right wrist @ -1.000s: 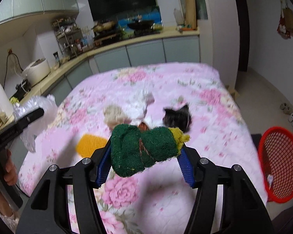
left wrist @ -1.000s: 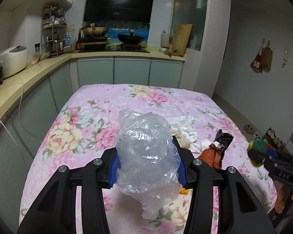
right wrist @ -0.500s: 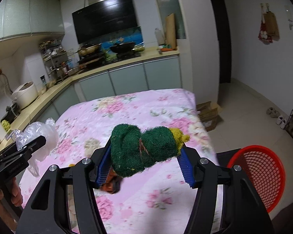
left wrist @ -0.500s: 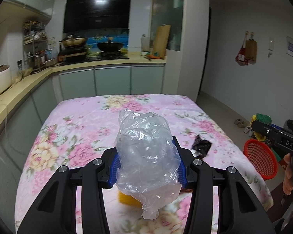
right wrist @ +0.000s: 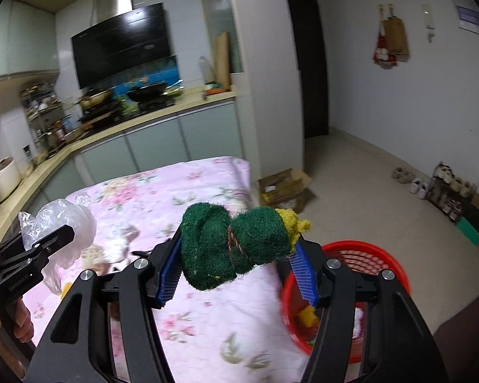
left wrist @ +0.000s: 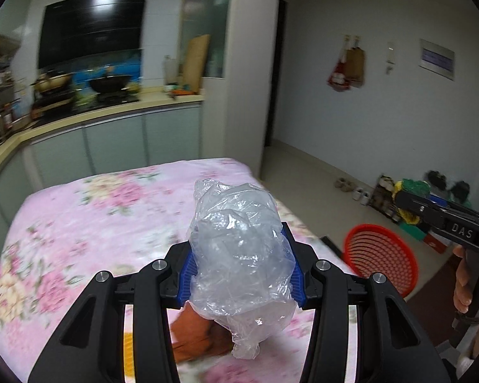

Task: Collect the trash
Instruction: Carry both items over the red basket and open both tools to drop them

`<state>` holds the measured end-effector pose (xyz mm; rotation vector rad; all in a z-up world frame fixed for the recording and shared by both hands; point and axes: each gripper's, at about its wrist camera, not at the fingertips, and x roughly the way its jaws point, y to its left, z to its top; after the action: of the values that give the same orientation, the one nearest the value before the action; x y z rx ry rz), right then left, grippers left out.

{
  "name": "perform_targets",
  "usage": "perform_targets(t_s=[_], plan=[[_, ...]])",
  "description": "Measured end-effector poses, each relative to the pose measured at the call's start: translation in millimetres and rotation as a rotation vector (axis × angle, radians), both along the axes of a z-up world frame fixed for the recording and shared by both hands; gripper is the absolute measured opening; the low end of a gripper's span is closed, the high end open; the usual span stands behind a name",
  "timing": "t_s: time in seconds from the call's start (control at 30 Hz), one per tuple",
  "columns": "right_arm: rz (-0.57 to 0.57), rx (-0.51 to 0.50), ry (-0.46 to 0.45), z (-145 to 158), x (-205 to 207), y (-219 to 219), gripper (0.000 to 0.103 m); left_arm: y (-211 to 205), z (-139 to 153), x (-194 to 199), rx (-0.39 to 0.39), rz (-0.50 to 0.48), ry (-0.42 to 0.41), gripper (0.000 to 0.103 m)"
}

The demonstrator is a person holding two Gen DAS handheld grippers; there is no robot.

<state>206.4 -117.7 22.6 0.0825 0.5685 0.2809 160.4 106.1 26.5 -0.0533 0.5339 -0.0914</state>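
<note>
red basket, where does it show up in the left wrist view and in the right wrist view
Left wrist view: the red basket stands on the floor at right of centre, past the table's edge, below the right hand-held gripper.
Right wrist view: the red basket sits lower right, partly hidden behind that hand-held gripper's right finger, with some bits already inside.
Shared landmark: the pink floral tablecloth, with the basket just off its right edge.

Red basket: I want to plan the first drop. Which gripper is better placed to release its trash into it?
Right, probably. The right gripper holds the green scouring pad almost beside the red basket. The left gripper, clamping the clear plastic bag, is over the floral table, farther from it.
</note>
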Motion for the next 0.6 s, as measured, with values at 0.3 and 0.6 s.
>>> perform_targets(t_s=[0.3,0.6], plan=[[-0.119,-0.024,0.034,-8.2,7.0,-46.8,0.058,-72.7,-5.5,33.4,0.022,-0.183,0.025,0.045],[-0.244,-0.012,0.104,-27.3,13.6,-102.3,0.058,-136.1,-19.6,65.5,-0.007,-0.339,0.089,0.045]])
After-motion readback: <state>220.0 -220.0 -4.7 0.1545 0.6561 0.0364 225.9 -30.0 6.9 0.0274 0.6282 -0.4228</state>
